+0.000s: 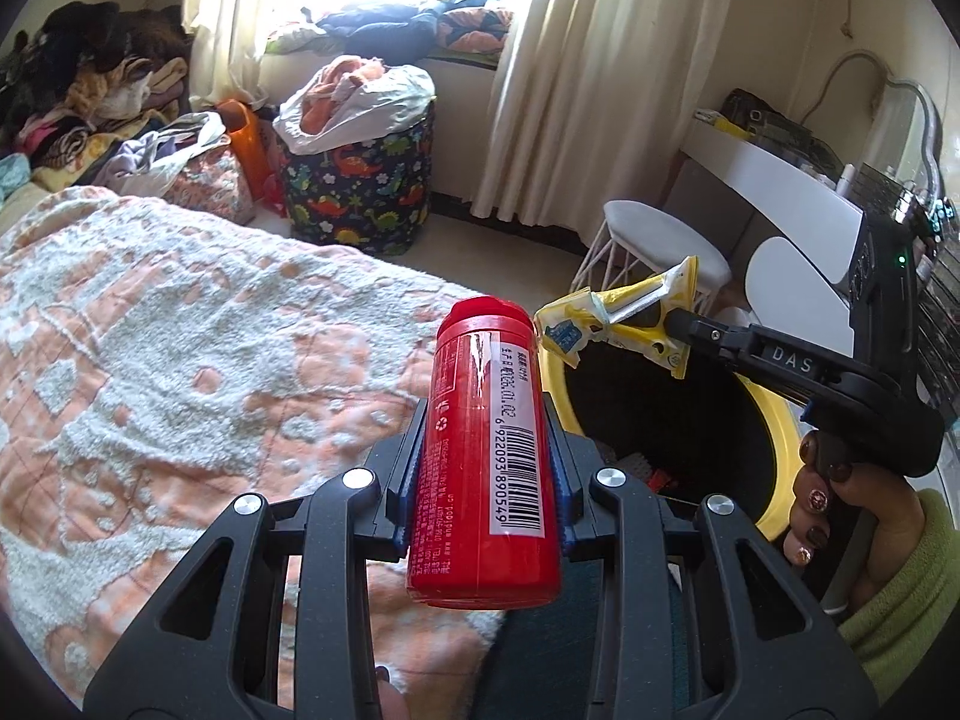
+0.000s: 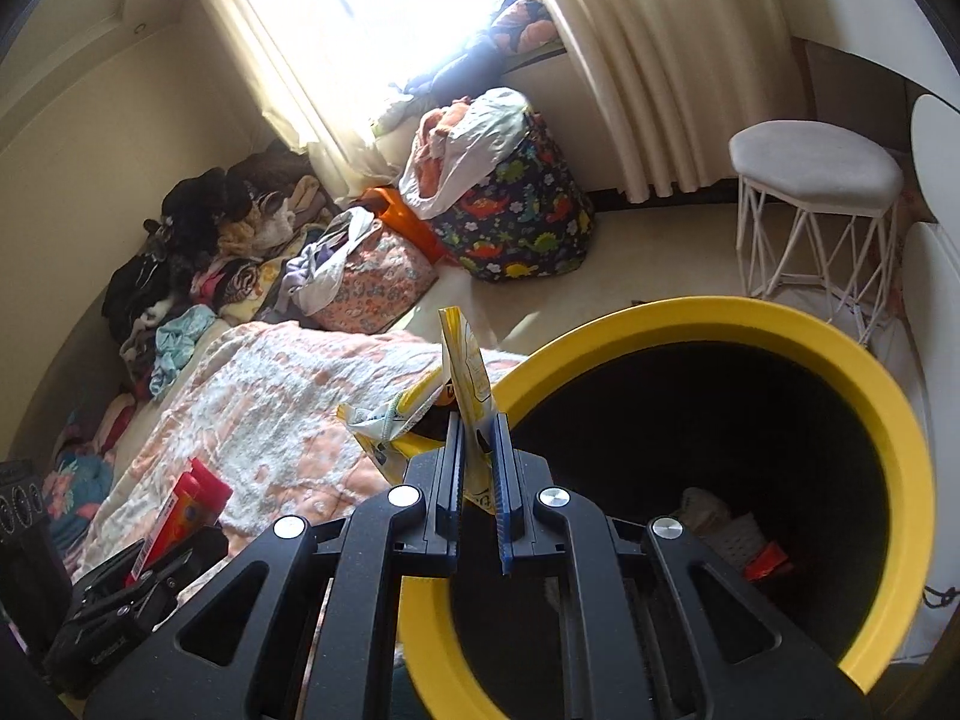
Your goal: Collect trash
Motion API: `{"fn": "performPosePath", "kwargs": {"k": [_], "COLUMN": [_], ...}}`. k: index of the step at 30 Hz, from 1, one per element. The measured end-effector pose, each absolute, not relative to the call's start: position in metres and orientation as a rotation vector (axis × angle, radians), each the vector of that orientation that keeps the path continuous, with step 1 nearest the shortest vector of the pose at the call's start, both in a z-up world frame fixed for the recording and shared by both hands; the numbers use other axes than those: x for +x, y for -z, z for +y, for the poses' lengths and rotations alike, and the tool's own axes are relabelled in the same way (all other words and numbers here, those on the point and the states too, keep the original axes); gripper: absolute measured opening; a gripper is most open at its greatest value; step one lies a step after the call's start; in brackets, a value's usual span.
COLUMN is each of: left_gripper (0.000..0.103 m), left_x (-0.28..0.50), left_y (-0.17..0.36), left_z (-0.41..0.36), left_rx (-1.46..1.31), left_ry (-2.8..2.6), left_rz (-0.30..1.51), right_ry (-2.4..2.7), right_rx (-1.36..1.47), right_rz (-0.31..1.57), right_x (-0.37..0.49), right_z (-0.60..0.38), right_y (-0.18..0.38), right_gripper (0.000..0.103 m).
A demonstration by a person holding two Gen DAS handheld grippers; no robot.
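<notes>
Beside bed (image 1: 150, 330): one yellow-rimmed bin (image 2: 780, 330), one red bottle (image 1: 489, 450), one yellow wrapper (image 1: 624, 312).

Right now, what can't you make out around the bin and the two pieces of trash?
- Yellow-rimmed bin: right wrist view shows only scraps in its dark interior; its depth and full contents are lost in shadow.
- Red canister: left wrist view, small label print unreadable; the left hand-held gripper covers its sides.
- Yellow wrapper: crumpled, lower part hidden inside the right hand-held gripper; branding illegible.
- Bin's base: cut off in both views.
</notes>
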State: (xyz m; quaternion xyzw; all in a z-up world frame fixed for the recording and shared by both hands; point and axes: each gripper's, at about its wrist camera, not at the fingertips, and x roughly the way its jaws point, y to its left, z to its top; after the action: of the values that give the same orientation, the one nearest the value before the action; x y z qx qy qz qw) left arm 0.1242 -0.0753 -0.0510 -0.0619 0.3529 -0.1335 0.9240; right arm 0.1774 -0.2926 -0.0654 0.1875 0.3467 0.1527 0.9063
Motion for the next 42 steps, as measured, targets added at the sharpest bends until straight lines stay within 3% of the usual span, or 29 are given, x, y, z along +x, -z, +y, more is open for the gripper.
{"fn": "performPosePath", "kwargs": {"k": [26, 34, 36, 38, 42], "left_gripper": [0.026, 0.026, 0.033, 0.050, 0.063], "left_x": [0.144, 0.156, 0.157, 0.157, 0.155], "left_y": [0.068, 0.076, 0.077, 0.076, 0.074], "left_z": [-0.184, -0.203, -0.204, -0.203, -0.196], "left_rx": [0.049, 0.079, 0.076, 0.071, 0.064], "left_ry": [0.476, 0.496, 0.496, 0.493, 0.473], "left_rz": [0.753, 0.763, 0.761, 0.753, 0.736], "right_ry": [-0.072, -0.068, -0.068, -0.072, -0.068], "right_rx": [0.426, 0.449, 0.442, 0.439, 0.416], "right_rz": [0.787, 0.808, 0.806, 0.800, 0.786], "right_x": [0.177, 0.176, 0.174, 0.171, 0.164], "right_z": [-0.384, -0.391, -0.391, -0.392, -0.390], "right_y": [0.091, 0.091, 0.089, 0.086, 0.079], "right_gripper": [0.009, 0.020, 0.030, 0.038, 0.055]}}
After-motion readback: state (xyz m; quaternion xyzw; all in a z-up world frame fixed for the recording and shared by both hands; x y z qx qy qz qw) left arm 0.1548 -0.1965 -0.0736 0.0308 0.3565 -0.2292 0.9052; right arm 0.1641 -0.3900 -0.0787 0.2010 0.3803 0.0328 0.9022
